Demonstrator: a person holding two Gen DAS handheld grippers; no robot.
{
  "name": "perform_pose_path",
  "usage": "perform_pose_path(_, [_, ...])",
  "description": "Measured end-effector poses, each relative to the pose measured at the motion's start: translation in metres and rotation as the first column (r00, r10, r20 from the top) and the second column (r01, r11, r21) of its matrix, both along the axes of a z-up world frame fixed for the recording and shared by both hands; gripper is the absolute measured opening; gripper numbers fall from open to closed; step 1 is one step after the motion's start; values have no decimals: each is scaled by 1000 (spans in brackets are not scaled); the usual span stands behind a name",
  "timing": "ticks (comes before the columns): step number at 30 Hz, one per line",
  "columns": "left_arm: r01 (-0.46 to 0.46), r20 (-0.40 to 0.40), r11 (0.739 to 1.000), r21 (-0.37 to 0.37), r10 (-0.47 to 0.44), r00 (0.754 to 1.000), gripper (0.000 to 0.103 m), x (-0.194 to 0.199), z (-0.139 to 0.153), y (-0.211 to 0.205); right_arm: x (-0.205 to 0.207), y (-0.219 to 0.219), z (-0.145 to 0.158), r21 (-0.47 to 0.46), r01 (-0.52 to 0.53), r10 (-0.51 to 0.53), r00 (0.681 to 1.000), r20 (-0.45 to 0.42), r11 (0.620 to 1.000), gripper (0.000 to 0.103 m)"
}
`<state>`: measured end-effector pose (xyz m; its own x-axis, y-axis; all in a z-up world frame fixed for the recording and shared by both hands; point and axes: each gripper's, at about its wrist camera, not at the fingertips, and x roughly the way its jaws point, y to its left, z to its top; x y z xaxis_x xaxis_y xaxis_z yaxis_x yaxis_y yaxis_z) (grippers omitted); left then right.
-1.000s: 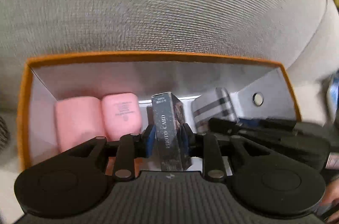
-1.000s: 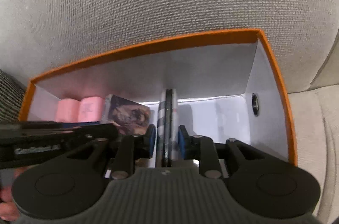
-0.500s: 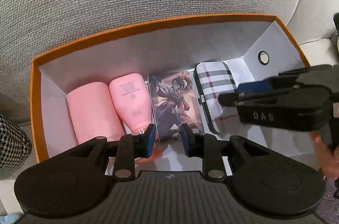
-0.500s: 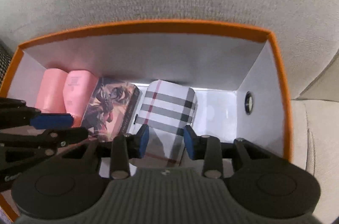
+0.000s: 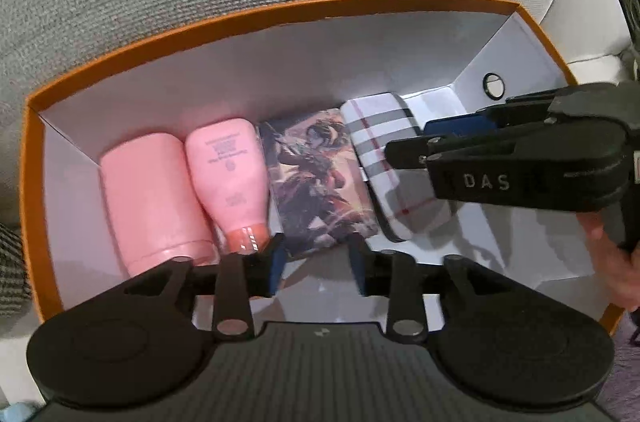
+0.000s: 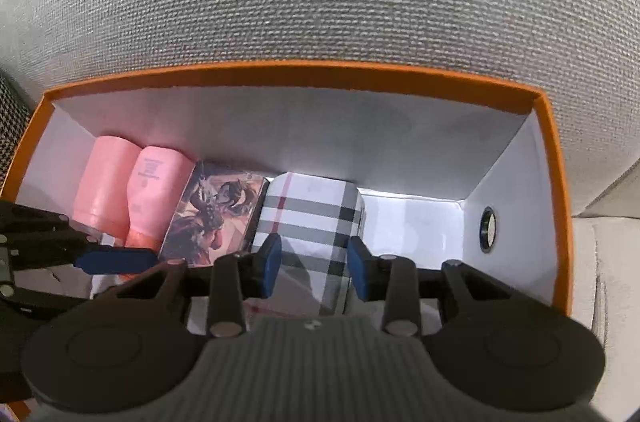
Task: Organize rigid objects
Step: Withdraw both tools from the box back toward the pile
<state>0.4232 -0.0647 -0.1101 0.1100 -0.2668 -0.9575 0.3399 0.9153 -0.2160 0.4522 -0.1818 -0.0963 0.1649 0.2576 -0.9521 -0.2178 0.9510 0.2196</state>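
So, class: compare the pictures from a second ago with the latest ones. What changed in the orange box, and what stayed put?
The left gripper let go of the photo card box, which now lies flat; the right gripper released the plaid case, also lying flat. Both grippers are now open and drawn back. The two pink bottles and the orange box stayed where they were.

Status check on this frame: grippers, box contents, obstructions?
Both hand-held grippers, left and right, open, empty. Illustrated photo-card box and plaid case flat in orange box. Nothing obstructing.
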Motion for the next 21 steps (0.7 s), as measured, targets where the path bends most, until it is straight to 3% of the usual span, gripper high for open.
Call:
perform_pose_path(9, [-42,-19,997,-63,41,999,43,-1,-1,4,-7,-7,12,-11,18,-18,1000,0,1000,39])
perform_pose_path(14, [0,18,1000,0,0,1000,41,-4,-6,0,-14,0,10,-61,-21,20,1000,-20,998,51])
perform_pose_path(21, [25,61,999,-27,-24,998,41,-8,-5,3,-13,-5,5,-19,66,-67,998,-23,998,44])
